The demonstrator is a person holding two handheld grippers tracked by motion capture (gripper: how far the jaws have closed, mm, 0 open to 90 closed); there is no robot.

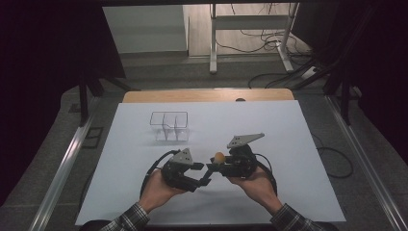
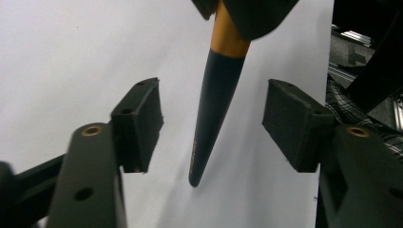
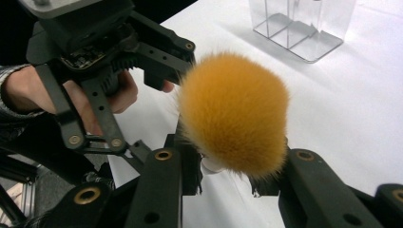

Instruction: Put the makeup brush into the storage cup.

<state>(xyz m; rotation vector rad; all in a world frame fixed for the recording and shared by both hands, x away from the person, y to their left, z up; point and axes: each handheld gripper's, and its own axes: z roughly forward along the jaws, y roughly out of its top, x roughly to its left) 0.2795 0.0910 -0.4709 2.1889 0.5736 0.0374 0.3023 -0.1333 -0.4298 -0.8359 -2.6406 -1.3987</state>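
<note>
Right gripper (image 3: 228, 183) fingers clamped on orange-bristled brush (image 3: 234, 111). Left gripper (image 2: 211, 123) fingers apart, brush's dark handle tip between them, untouched. Clear organizer (image 1: 169, 126) well beyond on counter (image 1: 288, 125).

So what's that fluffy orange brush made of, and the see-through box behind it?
The brush head looks like soft, probably synthetic bristle: fine orange fluffy fibres. Its handle looks like smooth matte dark plastic or painted wood, with an orange band above. The box looks like clear hard plastic, perhaps acrylic: transparent, glossy, straight dividers.

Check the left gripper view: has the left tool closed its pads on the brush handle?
No. The brush handle hangs between the left tool's pads with open space on both sides.
</note>
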